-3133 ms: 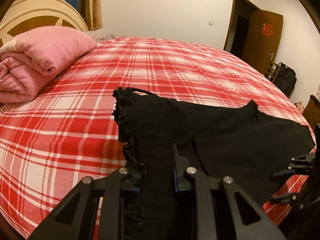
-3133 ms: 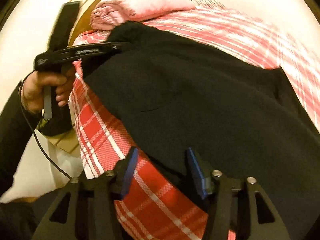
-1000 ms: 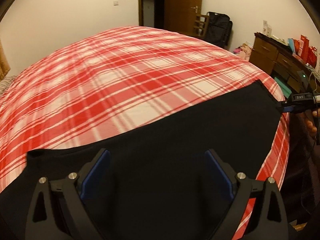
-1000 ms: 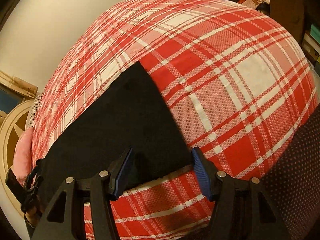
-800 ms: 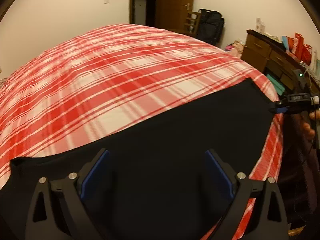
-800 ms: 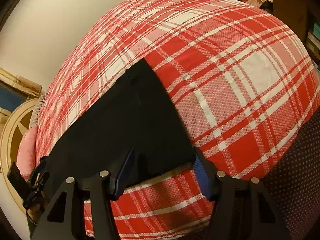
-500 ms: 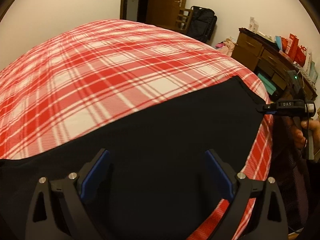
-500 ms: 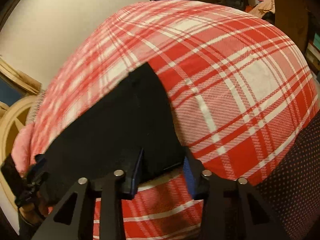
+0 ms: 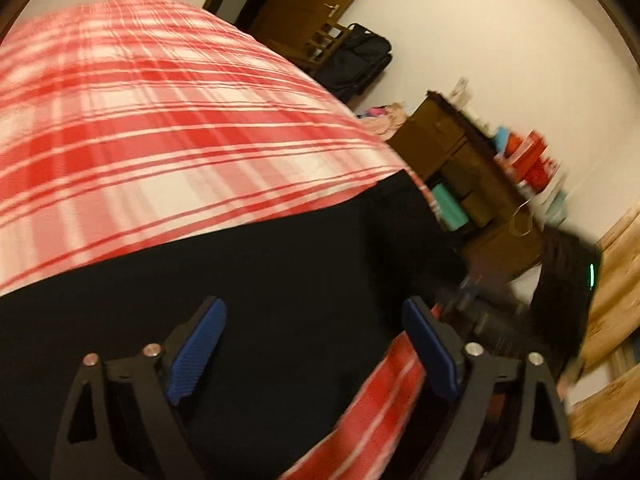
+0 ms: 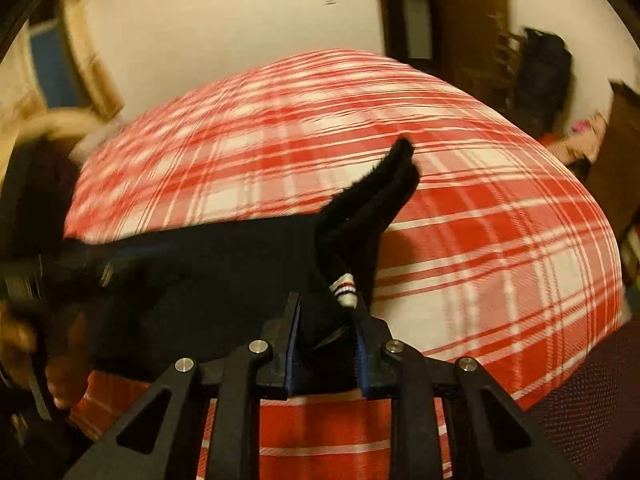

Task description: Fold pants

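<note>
One bed (image 9: 168,128) in red plaid carries the black pants (image 9: 260,280), which lie flat ahead of and beneath the left gripper (image 9: 316,344); its blue fingers (image 9: 196,344) are spread wide and hold nothing. The right gripper (image 10: 326,340) has its fingers pressed onto a bunched hem end of the pants, the cloth peaking up just beyond the tips, a small striped tag (image 10: 345,289) between them. This looks like the start of a fold; next, the left likely needs its own hold before both carry the hem across.

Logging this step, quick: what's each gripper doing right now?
Left gripper: open, over the black pants.
Right gripper: shut on the pants' end.
</note>
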The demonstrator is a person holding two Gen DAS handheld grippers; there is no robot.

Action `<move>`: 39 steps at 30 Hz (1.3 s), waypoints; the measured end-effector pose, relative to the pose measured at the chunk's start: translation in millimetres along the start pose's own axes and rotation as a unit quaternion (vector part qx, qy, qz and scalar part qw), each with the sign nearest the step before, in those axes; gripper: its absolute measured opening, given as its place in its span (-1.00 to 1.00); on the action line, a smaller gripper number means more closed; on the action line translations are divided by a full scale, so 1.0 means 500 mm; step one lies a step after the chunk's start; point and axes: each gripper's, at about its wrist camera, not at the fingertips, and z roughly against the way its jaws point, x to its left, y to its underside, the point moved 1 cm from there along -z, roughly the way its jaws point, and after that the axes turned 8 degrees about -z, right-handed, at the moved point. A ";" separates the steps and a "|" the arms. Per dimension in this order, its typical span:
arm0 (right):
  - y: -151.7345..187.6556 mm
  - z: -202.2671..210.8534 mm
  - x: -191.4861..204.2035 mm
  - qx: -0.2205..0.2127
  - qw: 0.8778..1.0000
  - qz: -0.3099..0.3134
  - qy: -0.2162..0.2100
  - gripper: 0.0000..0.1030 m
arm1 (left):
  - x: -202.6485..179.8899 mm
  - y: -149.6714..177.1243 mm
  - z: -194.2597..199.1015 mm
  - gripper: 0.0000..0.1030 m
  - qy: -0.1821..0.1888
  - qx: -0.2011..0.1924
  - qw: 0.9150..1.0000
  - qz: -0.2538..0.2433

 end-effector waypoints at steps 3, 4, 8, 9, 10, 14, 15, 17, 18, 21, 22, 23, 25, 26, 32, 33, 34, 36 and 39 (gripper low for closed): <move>0.017 -0.015 0.033 0.002 0.999 0.031 0.014 -0.55 | -0.024 -0.024 -0.048 0.76 0.054 0.018 0.998 0.015; 0.021 -0.018 0.038 0.004 0.999 0.035 0.015 -0.55 | -0.031 -0.031 -0.064 0.76 0.064 0.027 0.997 0.018; 0.031 -0.023 0.049 0.005 0.999 0.048 0.019 -0.55 | -0.056 -0.050 -0.112 0.67 0.075 0.049 0.996 0.007; 0.033 -0.026 0.051 0.006 0.999 0.049 0.017 -0.55 | -0.062 -0.052 -0.118 0.60 0.071 0.053 0.996 0.000; 0.035 -0.029 0.054 0.008 0.999 0.051 0.014 -0.55 | -0.069 -0.054 -0.125 0.56 0.066 0.055 0.996 -0.009; 0.039 -0.031 0.061 0.009 0.998 0.059 0.013 -0.54 | -0.080 -0.052 -0.134 0.13 0.032 0.062 0.997 -0.027; 0.038 -0.033 0.059 0.011 0.998 0.059 0.011 -0.54 | -0.072 -0.050 -0.134 -0.04 0.026 0.064 0.997 -0.026; 0.038 -0.035 0.056 0.016 0.998 0.056 0.008 -0.54 | -0.063 -0.043 -0.130 -0.27 0.013 0.064 0.997 -0.029; 0.040 -0.037 0.058 0.018 0.998 0.061 0.011 -0.54 | -0.057 -0.042 -0.127 -0.41 0.006 0.063 0.998 -0.031; 0.048 -0.040 0.073 0.016 0.996 0.081 0.022 -0.54 | -0.044 -0.044 -0.127 -0.38 0.002 0.068 0.998 -0.019; 0.051 -0.040 0.081 0.017 0.996 0.088 0.022 -0.54 | -0.036 -0.045 -0.123 -0.29 0.009 0.062 0.998 0.000; 0.053 -0.040 0.084 0.019 0.996 0.091 0.018 -0.54 | -0.031 -0.046 -0.119 0.09 0.012 0.056 0.998 0.012; 0.057 -0.043 0.086 0.023 0.995 0.093 0.019 -0.54 | -0.021 -0.049 -0.110 0.32 0.024 0.041 0.998 0.033; 0.057 -0.045 0.085 0.025 0.995 0.093 0.021 -0.54 | -0.018 -0.050 -0.106 0.32 0.034 0.035 0.998 0.036; 0.037 -0.054 0.088 0.029 0.995 0.090 0.020 -0.52 | -0.040 -0.041 -0.128 -0.56 -0.025 0.062 0.998 -0.023; 0.036 -0.054 0.087 0.030 0.995 0.091 0.019 -0.49 | -0.041 -0.039 -0.131 -0.69 -0.033 0.064 0.997 -0.030; 0.035 -0.055 0.086 0.030 0.995 0.093 0.016 -0.49 | -0.039 -0.038 -0.132 -0.71 -0.041 0.064 0.997 -0.033; 0.034 -0.055 0.086 0.028 0.995 0.096 0.013 -0.47 | -0.030 -0.035 -0.127 -0.83 -0.042 0.060 0.997 -0.028; 0.038 -0.050 0.077 0.024 0.995 0.098 0.000 -0.36 | -0.024 -0.031 -0.114 -0.84 -0.049 0.054 0.997 -0.031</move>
